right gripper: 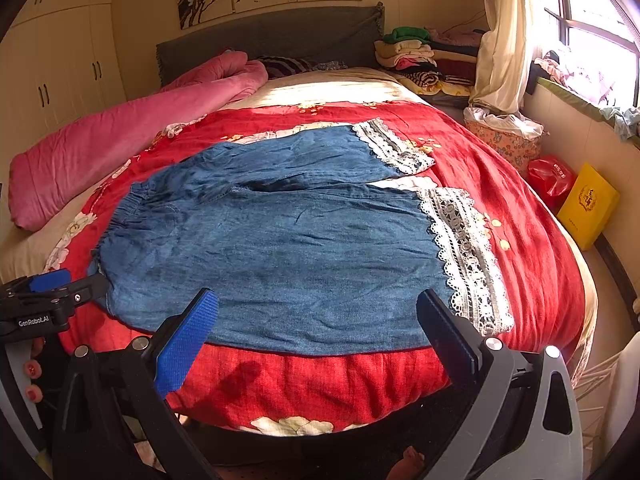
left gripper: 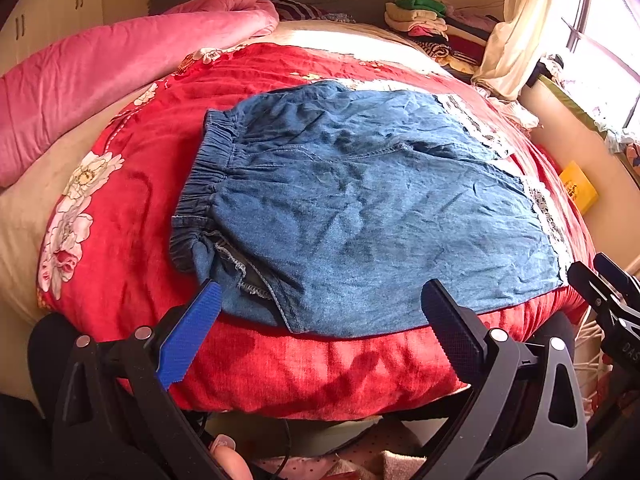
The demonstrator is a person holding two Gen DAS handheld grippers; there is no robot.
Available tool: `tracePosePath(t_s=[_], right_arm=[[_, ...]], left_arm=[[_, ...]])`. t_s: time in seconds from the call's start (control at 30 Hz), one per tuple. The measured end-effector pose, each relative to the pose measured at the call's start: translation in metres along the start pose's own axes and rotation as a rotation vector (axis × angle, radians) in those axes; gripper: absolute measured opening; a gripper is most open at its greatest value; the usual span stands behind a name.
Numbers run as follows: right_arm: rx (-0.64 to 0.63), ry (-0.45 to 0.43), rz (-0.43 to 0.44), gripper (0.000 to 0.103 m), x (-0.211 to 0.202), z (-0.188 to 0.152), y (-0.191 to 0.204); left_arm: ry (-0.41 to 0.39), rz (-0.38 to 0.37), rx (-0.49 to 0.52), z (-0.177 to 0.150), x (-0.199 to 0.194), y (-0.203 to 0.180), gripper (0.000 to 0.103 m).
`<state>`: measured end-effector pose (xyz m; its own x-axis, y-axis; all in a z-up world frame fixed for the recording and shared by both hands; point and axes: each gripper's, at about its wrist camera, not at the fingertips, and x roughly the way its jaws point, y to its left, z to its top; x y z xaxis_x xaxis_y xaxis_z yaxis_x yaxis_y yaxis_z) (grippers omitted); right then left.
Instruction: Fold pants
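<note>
Blue denim pants [left gripper: 360, 208] with white lace cuffs [right gripper: 468, 256] lie flat on a red floral blanket [left gripper: 132, 216], waistband to the left, legs to the right. The pants also show in the right wrist view [right gripper: 280, 248]. My left gripper [left gripper: 320, 300] is open and empty, hovering at the near edge of the pants by the waist. My right gripper [right gripper: 318, 308] is open and empty at the near edge of the nearer leg. The left gripper shows at the left edge of the right wrist view [right gripper: 52, 292]; the right gripper shows at the right edge of the left wrist view [left gripper: 608, 284].
A rolled pink quilt [right gripper: 120, 136] lies along the bed's left side. A grey headboard [right gripper: 272, 36] and stacked folded clothes [right gripper: 416, 56] are at the far end. A yellow box [right gripper: 588, 204], a red bag [right gripper: 552, 176] and a floral basket [right gripper: 504, 136] stand on the floor at the right.
</note>
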<state>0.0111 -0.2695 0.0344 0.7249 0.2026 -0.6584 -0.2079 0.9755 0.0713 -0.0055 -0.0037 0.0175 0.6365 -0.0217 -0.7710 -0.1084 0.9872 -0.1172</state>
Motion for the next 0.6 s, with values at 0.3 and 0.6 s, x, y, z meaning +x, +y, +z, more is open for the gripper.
tracePosePath(t_s=[0.3,0.6], right_arm=[[-0.006,0.003,-0.001,0.099,0.0012,0.0027,0.0018],[-0.028,0.014,0.006,0.099,0.0088,0.0095,0.0063]], left_arm=[[-0.003,0.005,0.004,0.0005,0.0021,-0.0014,0.094],[-0.019,0.004,-0.002,0.0059,0.0043,0.0027,0.094]])
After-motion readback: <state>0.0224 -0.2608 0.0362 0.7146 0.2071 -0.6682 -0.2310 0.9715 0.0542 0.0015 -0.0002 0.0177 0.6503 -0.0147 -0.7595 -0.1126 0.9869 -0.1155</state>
